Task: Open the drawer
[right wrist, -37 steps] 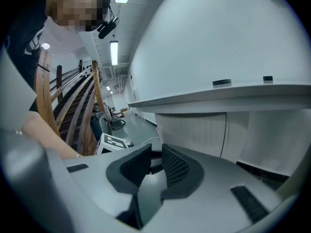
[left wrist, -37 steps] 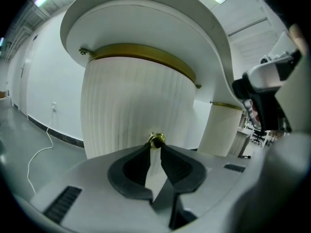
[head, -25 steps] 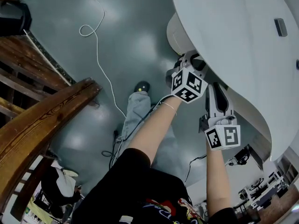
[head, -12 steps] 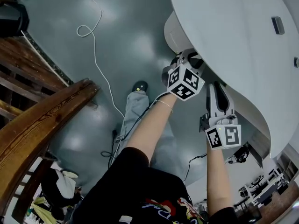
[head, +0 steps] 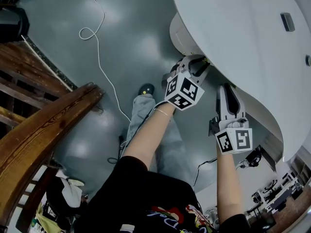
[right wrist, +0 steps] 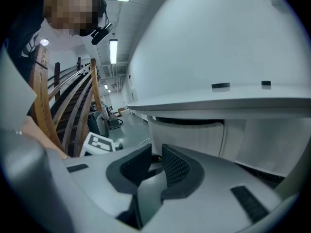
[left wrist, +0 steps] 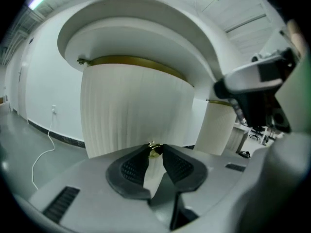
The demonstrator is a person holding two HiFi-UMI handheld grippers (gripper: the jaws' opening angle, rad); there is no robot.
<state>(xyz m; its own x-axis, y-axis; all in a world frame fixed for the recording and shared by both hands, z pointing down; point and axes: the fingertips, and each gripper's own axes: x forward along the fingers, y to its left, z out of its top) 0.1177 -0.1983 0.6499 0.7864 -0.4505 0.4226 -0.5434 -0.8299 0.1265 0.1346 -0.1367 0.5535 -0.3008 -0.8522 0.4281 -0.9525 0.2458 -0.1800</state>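
Observation:
Under the white round table top [head: 233, 28] hangs a curved, ribbed white drawer front [left wrist: 131, 110] with a small brass knob [left wrist: 154, 149]. My left gripper [left wrist: 155, 152] points at that front, and its pads press on the knob from both sides. In the head view the left gripper [head: 194, 68] reaches under the table edge by the drawer [head: 182, 35]. Further right, my right gripper [head: 228, 93] also points under the table. In its own view the right gripper [right wrist: 156, 157] holds a small dark, brass-tinted knob between narrow-set pads, before another ribbed front [right wrist: 187, 135].
A curved wooden rail [head: 43, 130] runs along the left. A white cable [head: 99, 47] lies looped on the grey floor. The person's leg and shoe [head: 146, 89] stand below the arms. The left gripper's marker cube [right wrist: 99, 142] shows in the right gripper view.
My left gripper has shifted left along the table edge toward the drawer front, and its marker cube has rolled slightly. The right gripper has stayed where it was.

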